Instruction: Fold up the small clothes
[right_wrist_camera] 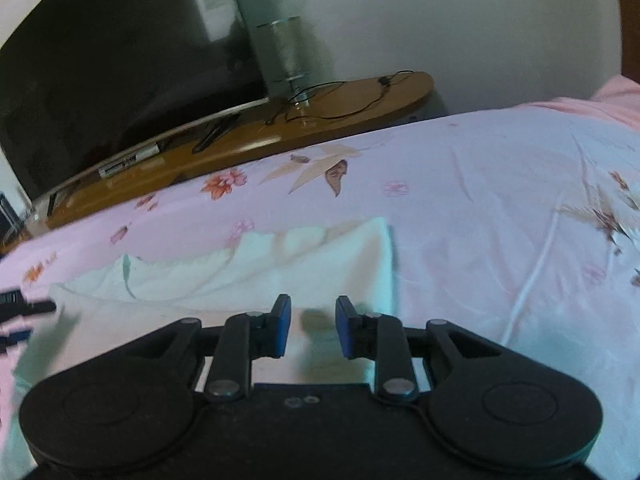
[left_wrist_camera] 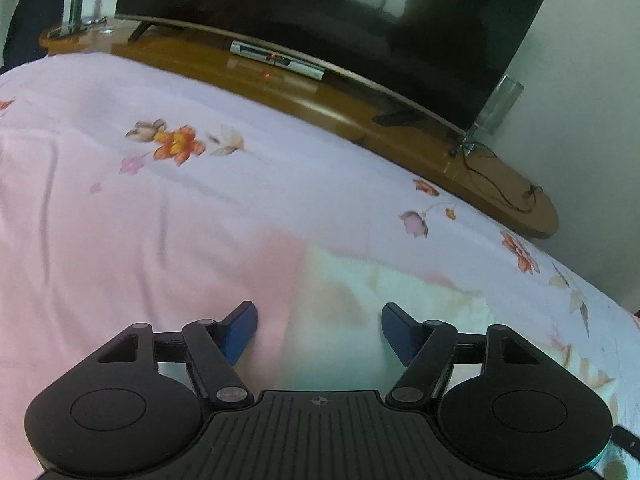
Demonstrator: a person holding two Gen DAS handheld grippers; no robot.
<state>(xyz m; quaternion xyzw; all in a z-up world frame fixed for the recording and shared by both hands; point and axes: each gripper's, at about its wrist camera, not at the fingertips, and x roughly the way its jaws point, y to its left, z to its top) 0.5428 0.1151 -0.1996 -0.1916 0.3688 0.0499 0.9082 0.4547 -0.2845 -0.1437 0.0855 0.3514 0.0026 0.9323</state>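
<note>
I am looking at a small pale mint garment (right_wrist_camera: 248, 276) lying on the floral pink bedsheet (right_wrist_camera: 460, 200), bunched toward 11 o'clock in the right wrist view. My right tool (right_wrist_camera: 312, 326) is hovering over its near hem, jaws a little apart, gripping nothing. My left tool (left_wrist_camera: 318, 330) is standing about half open over the garment's left edge, also empty. To fold well, I judge I should be pinching two matching corners, lifting evenly and laying edge onto edge. Beyond the bed a television (left_wrist_camera: 320, 12) is sitting on a wooden tabletop (left_wrist_camera: 400, 136); no writing is legible.
</note>
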